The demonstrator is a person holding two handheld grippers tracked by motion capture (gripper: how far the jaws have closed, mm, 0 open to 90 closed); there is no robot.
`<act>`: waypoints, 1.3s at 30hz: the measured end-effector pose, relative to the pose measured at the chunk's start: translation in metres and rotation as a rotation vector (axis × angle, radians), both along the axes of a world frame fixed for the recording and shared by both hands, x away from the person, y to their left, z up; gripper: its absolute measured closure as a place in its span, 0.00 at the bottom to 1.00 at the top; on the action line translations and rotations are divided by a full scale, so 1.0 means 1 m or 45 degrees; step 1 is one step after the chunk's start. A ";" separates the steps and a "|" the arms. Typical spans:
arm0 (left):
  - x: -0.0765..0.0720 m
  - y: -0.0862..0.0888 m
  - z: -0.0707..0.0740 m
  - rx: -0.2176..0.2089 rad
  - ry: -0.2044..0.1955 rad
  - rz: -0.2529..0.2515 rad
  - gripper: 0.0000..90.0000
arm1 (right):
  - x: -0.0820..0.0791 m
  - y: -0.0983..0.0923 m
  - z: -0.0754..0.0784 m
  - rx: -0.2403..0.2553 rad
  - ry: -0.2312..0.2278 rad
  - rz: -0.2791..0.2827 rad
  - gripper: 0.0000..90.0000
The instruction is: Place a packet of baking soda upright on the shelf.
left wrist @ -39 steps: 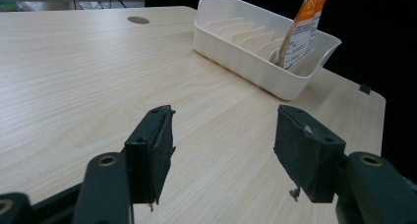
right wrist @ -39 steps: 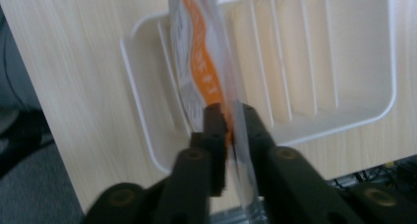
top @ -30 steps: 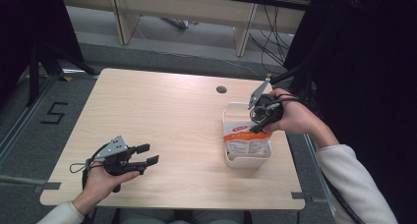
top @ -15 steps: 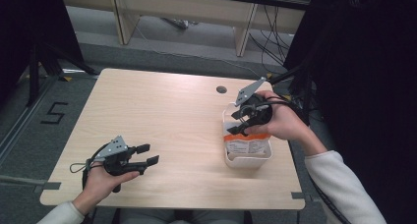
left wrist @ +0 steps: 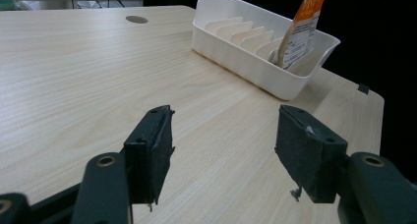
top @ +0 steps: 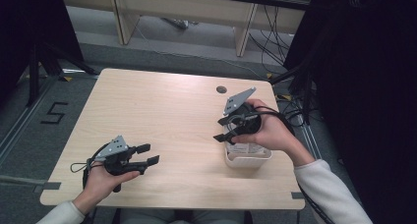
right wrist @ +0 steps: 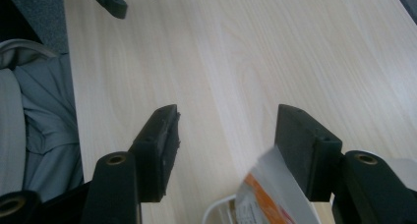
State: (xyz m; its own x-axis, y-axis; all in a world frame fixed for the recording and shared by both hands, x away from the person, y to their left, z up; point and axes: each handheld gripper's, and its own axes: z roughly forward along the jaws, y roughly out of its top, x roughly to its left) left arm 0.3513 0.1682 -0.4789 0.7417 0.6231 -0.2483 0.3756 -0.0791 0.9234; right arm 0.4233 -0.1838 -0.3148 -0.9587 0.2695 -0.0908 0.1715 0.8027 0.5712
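Note:
A white slotted tray point(top: 248, 159) stands at the table's right front, partly under the person's right hand. In the left gripper view an orange-and-white packet point(left wrist: 305, 22) stands upright in the tray point(left wrist: 255, 71). My right gripper point(top: 222, 129) hovers at the tray's left edge and points left over bare wood. Its jaws have just been opening and nothing is between them point(right wrist: 226, 150). The packet's top point(right wrist: 268, 194) shows just below its right jaw, not pressed. My left gripper point(top: 149, 154) rests near the front left, open and empty point(left wrist: 223, 150).
A round cable hole point(top: 221, 89) lies at the back of the wooden table point(top: 167, 111). Grey floor with a taped "5" point(top: 54, 113) lies to the left. Cables point(top: 275, 42) hang behind the table. The person's grey clothing point(right wrist: 29, 111) sits by the near edge.
The right gripper has moved left from above the tray to its left edge, and its jaws stand wider. The left gripper has not moved.

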 end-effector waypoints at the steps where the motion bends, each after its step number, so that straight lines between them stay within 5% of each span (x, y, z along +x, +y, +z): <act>1: 0.000 0.000 0.000 0.000 0.000 0.000 0.42 | 0.000 0.000 0.000 0.000 0.000 0.000 0.48; 17: 0.000 0.000 0.000 -0.001 0.003 0.009 0.42 | -0.032 0.024 -0.026 0.057 -0.019 0.073 0.49; 39: 0.001 0.001 0.000 0.012 -0.013 -0.006 0.42 | -0.060 0.028 -0.103 0.126 0.065 0.007 0.50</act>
State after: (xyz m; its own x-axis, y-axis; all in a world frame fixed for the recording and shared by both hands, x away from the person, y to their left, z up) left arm 0.3524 0.1696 -0.4790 0.7472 0.6217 -0.2350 0.3657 -0.0893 0.9264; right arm 0.3633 -0.1558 -0.4177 -0.9629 0.2696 -0.0147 0.1985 0.7438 0.6382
